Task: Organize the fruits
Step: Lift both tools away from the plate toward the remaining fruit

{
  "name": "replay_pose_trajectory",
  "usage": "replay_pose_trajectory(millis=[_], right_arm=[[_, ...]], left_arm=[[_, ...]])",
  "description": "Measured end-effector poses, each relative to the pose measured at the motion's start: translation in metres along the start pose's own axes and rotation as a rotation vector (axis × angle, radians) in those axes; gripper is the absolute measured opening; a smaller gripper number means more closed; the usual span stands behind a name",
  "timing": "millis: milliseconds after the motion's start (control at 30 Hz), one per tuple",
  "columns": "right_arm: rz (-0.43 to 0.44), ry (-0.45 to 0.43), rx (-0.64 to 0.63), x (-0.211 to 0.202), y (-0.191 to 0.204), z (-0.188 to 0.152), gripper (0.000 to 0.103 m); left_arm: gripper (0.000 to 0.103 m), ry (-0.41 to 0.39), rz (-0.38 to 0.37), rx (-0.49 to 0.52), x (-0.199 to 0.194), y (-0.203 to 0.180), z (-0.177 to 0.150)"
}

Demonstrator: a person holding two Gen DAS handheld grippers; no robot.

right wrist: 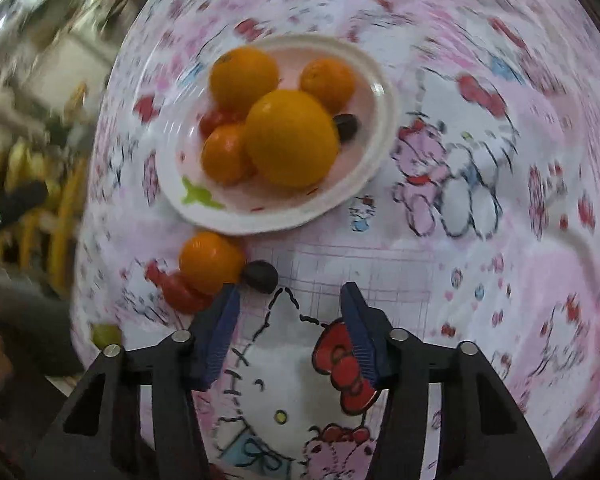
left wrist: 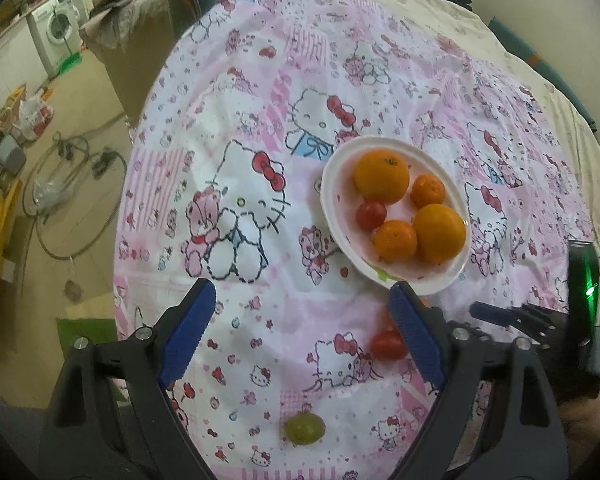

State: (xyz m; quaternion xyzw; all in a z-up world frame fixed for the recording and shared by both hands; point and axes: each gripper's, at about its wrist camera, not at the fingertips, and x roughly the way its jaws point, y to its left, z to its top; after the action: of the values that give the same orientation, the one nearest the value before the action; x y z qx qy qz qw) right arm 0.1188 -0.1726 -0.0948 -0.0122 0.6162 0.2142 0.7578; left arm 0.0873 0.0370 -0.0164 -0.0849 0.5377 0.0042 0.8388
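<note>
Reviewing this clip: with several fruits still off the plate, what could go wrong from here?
The white paper plate is already crowded with oranges; another fruit may roll off. Below it, a small orange, red tomato and dark grape touch, so the empty right gripper could nudge neighbours. The green grape sits near the cloth's edge.

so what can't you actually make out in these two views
- Small orange outside the white plate: left wrist view, hidden behind the left gripper finger; right wrist view shows it.
- Dark grape on the plate: hidden behind the big orange in the left wrist view.
- Green grape: blurred in the right wrist view.
</note>
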Motion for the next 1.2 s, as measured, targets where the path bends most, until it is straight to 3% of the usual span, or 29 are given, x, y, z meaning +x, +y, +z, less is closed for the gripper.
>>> replay_pose_trajectory(millis=[200,300,433,500,800,967,1200], right_arm=[[-0.083,0.023,-0.193,0.019,0.022,0.006,0.049],[-0.094,0.021,-0.271,0.023,0.028,0.011,0.040],[-0.047,0.029,-0.315,0.023,0.032,0.014,0.020],[-0.067,0.024,-0.361,0.024,0.036,0.013,0.020],[-0.037,-0.013,-0.301,0.005,0.026,0.009,0.019],[0.015,-0.055,-0.192,-0.018,0.006,0.006,0.019],[0.133,-0.180,0.032,-0.056,-0.024,-0.007,0.015]], left_arm=[[0.086,0.029,-0.035,-0.015,0.002,-0.003,0.001],[0.086,0.036,-0.042,-0.022,0.004,-0.004,0.003],[0.086,0.040,-0.039,-0.023,0.006,-0.005,0.004],[0.086,0.044,-0.036,-0.028,0.008,-0.005,0.005],[0.086,0.052,-0.012,-0.010,0.015,-0.010,0.003],[0.086,0.066,0.005,0.010,0.020,-0.013,0.000],[0.086,0.091,0.025,0.074,0.029,-0.026,-0.005]])
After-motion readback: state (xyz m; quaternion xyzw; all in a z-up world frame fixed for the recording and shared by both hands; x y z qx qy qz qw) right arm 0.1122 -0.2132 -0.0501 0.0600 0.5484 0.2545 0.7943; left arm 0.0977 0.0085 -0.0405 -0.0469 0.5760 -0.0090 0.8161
